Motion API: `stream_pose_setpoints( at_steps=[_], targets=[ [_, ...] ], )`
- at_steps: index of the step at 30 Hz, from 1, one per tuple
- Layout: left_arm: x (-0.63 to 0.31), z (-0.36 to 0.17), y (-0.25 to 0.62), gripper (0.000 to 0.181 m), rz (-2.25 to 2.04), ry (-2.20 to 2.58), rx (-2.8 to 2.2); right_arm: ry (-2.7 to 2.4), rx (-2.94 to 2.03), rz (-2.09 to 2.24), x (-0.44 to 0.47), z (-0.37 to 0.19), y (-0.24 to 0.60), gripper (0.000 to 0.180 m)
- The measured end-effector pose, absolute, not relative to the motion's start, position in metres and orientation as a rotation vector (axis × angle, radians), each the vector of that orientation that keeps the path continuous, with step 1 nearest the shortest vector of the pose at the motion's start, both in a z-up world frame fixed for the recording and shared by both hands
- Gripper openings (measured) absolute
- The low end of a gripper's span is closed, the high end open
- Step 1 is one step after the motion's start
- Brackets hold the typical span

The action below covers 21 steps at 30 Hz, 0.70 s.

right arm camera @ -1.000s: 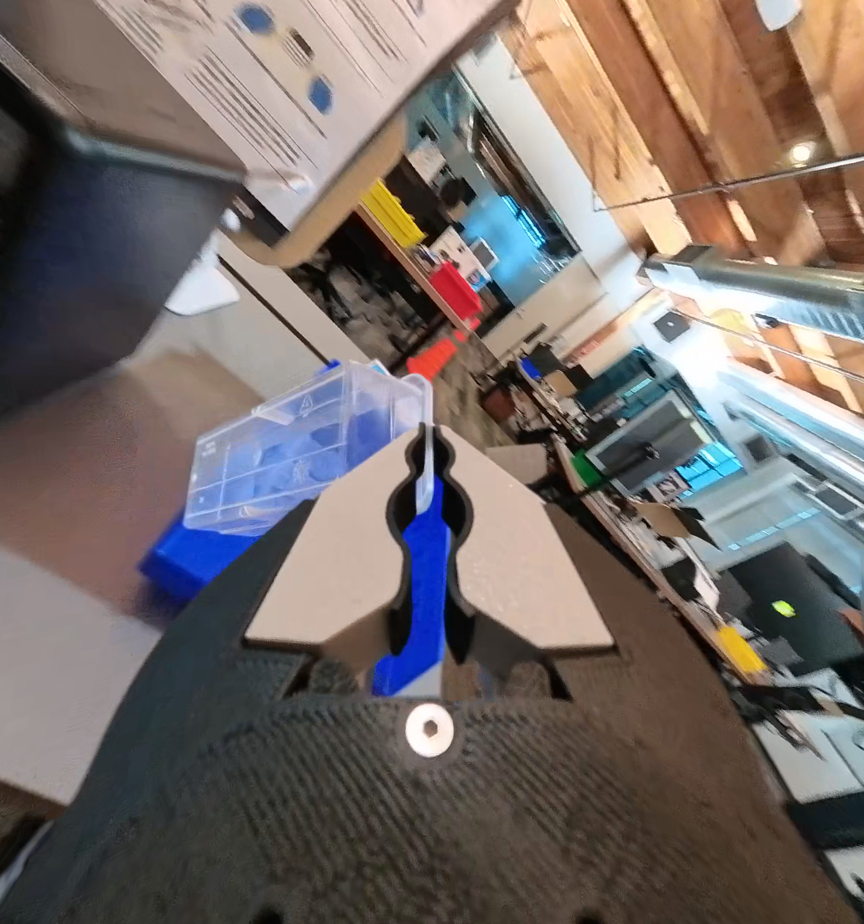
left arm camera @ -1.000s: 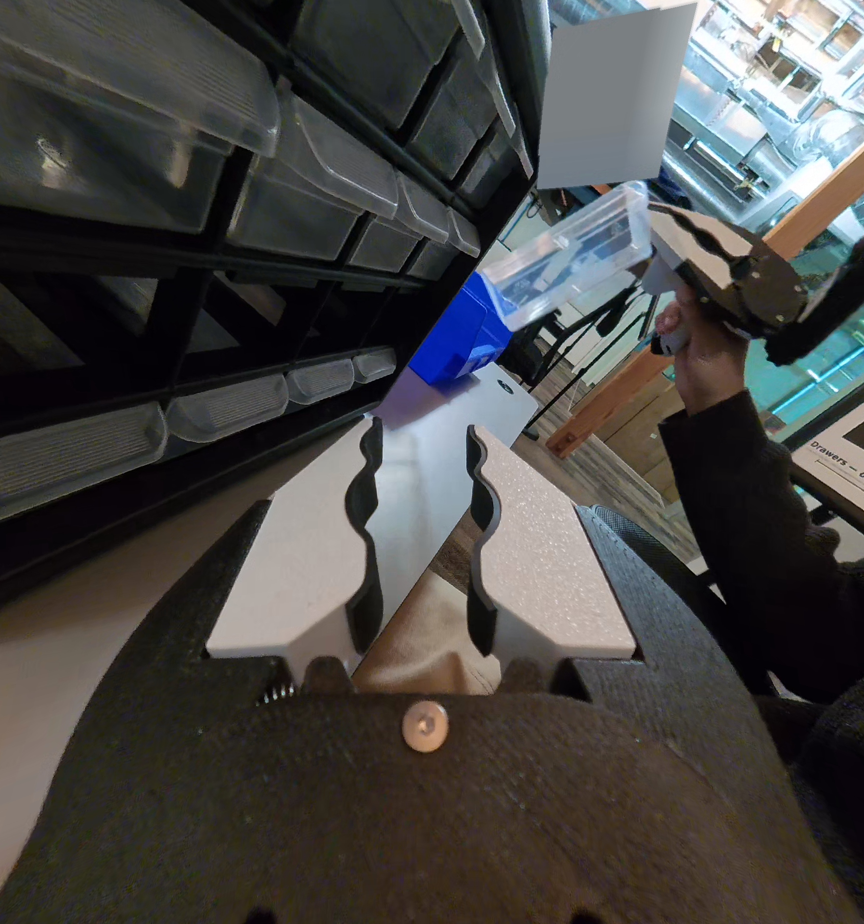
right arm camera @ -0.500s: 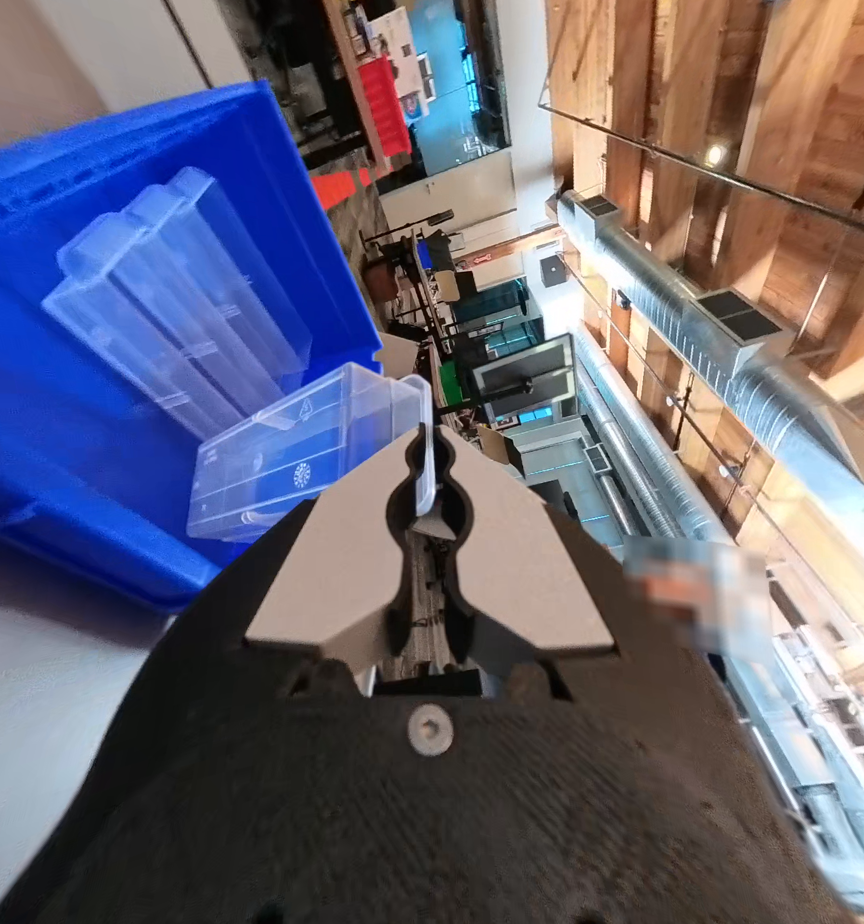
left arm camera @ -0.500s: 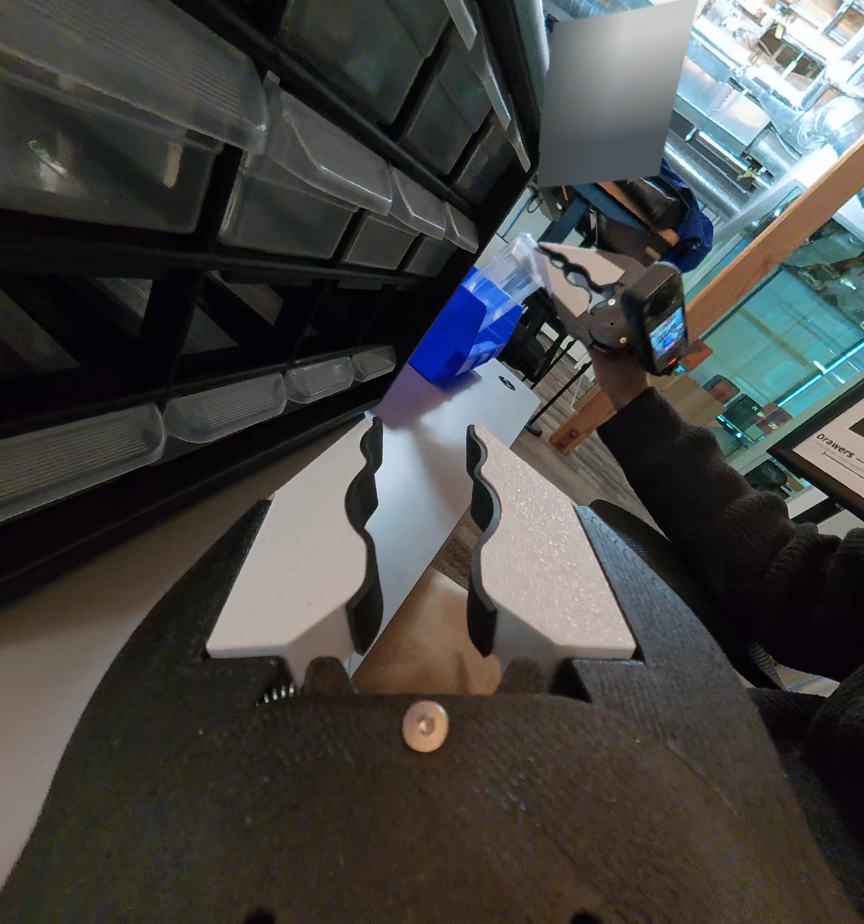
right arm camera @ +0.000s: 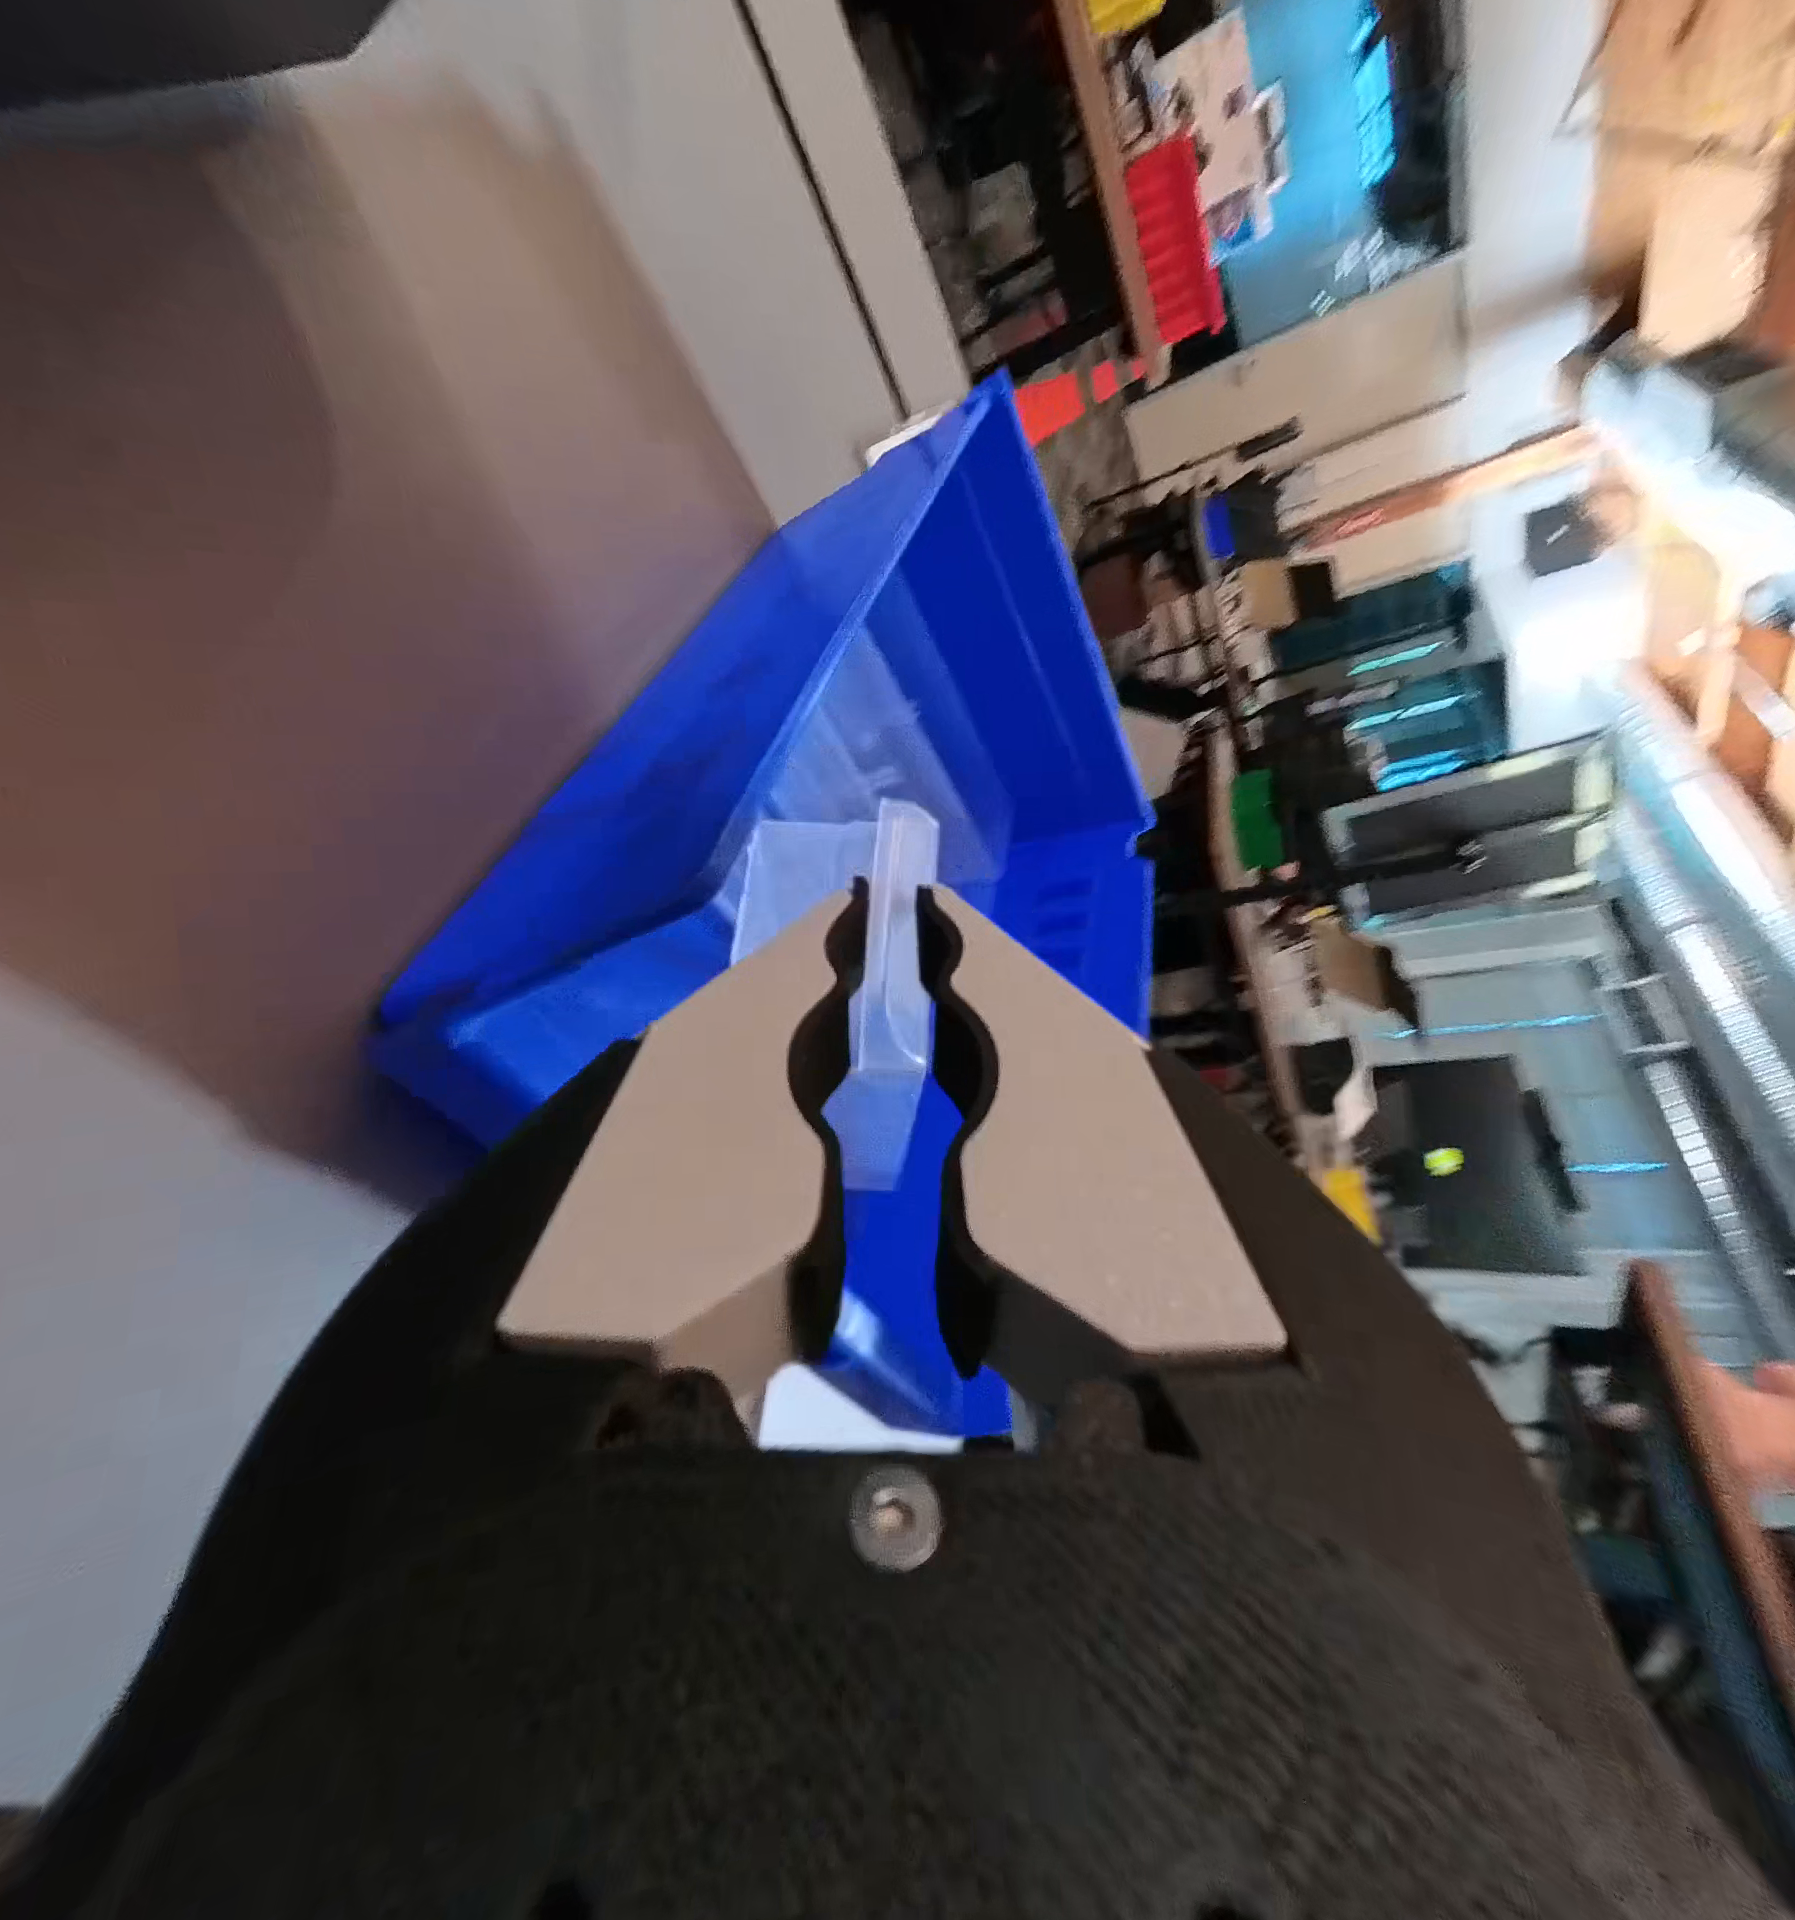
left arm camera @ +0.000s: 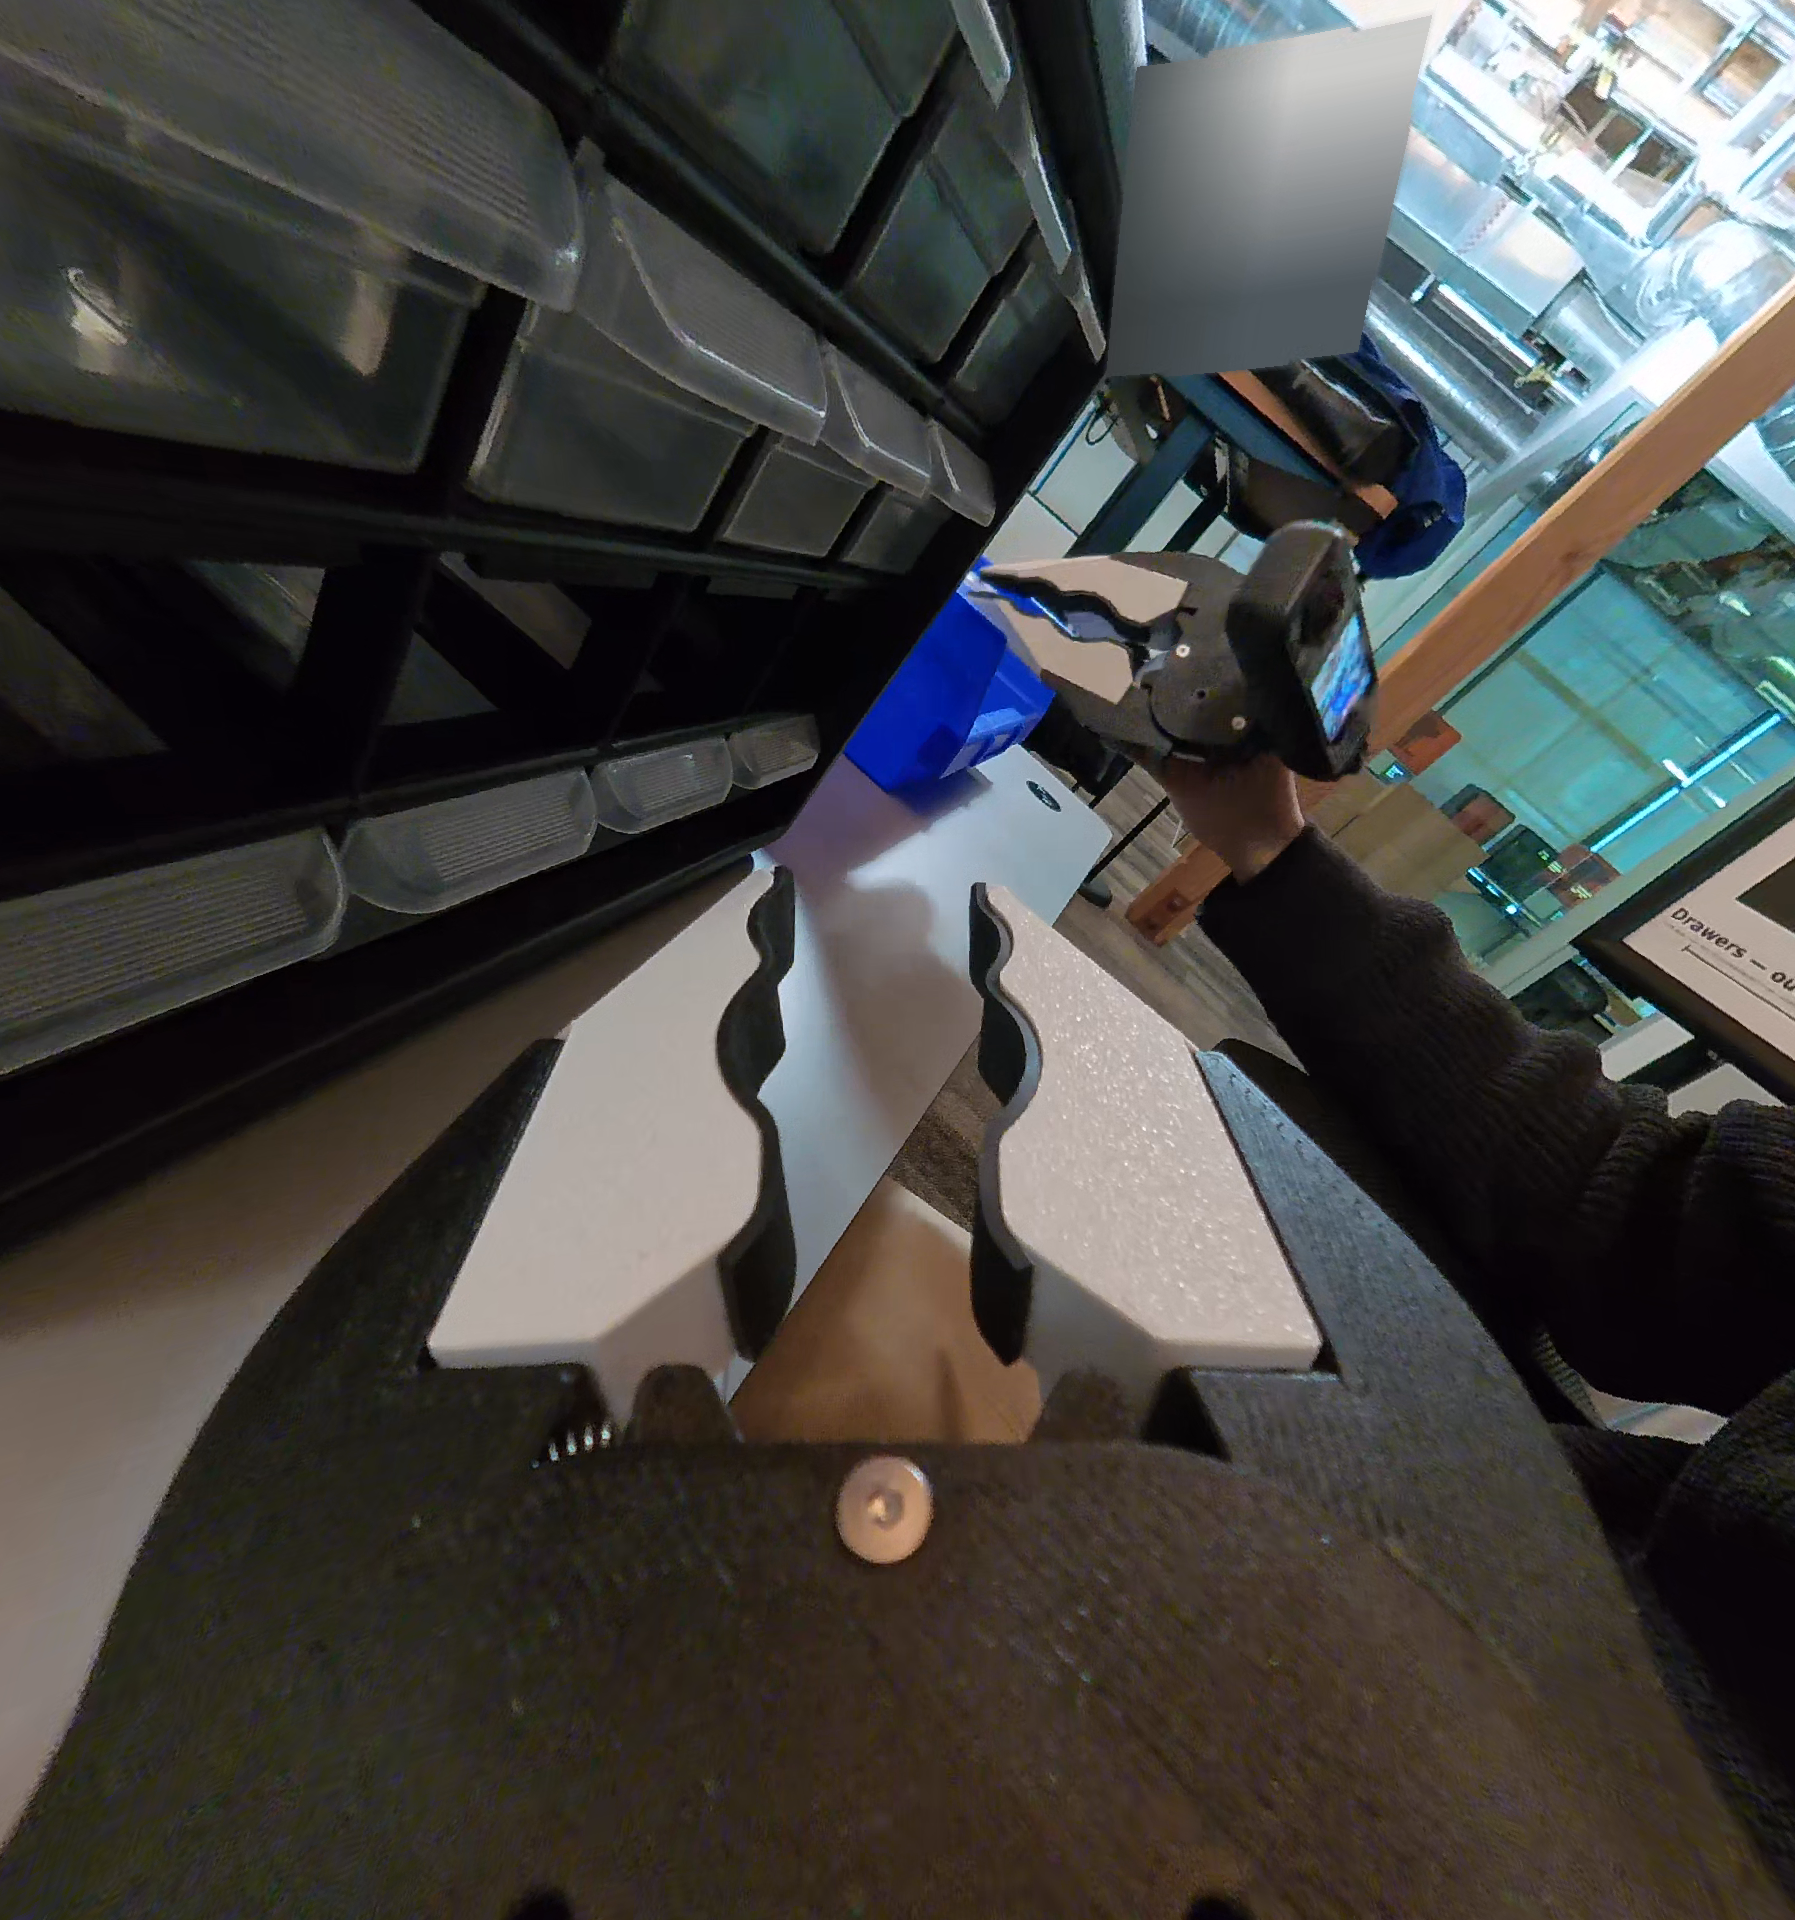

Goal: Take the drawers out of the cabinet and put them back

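Note:
The black cabinet (left arm camera: 373, 582) fills the left of the left wrist view, with clear drawers (left arm camera: 644, 343) in most slots and several slots in one row empty. My left gripper (left arm camera: 877, 894) is open and empty, low over the white table (left arm camera: 93, 1455) in front of the cabinet. My right gripper (right arm camera: 888, 899) is shut on the handle lip of a clear drawer (right arm camera: 789, 883), whose body hangs inside the blue bin (right arm camera: 976, 582). The right gripper also shows in the left wrist view (left arm camera: 1038, 618), at the top of the blue bin (left arm camera: 924, 696), where the drawer is hidden.
Other clear drawers (right arm camera: 872, 717) lie in the blue bin. The bin stands on the table past the cabinet's right end. A person's hand and dark sleeve (left arm camera: 1392, 987) hold the right gripper. A framed sign (left arm camera: 1786, 935) stands at the right.
My right gripper has carried the clear drawer from mid-air down into the blue bin. My left gripper has stayed still and open.

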State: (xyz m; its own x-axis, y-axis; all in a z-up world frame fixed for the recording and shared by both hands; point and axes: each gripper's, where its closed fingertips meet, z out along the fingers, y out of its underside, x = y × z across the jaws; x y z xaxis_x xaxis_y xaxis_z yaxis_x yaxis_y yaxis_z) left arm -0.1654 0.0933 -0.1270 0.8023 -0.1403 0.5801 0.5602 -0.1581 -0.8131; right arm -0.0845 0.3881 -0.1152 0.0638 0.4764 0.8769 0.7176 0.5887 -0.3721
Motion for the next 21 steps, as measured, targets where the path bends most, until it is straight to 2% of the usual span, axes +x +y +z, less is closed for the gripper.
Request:
stream_pose_setpoints(
  at_steps=[6,11,21],
  targets=[
    [-0.164,-0.128,0.094,0.03,-0.639,-0.336,-1.627,-1.596,-1.323,-0.098,-0.075,-0.149,0.404,0.021],
    [-0.163,-0.131,0.095,0.031,-0.646,-0.337,-1.637,-1.537,-1.449,0.084,-0.07,-0.153,0.407,0.032],
    [-0.162,-0.134,0.095,0.031,-0.64,-0.333,-1.65,-1.442,-1.759,0.443,-0.052,-0.154,0.404,0.03]
  ],
)
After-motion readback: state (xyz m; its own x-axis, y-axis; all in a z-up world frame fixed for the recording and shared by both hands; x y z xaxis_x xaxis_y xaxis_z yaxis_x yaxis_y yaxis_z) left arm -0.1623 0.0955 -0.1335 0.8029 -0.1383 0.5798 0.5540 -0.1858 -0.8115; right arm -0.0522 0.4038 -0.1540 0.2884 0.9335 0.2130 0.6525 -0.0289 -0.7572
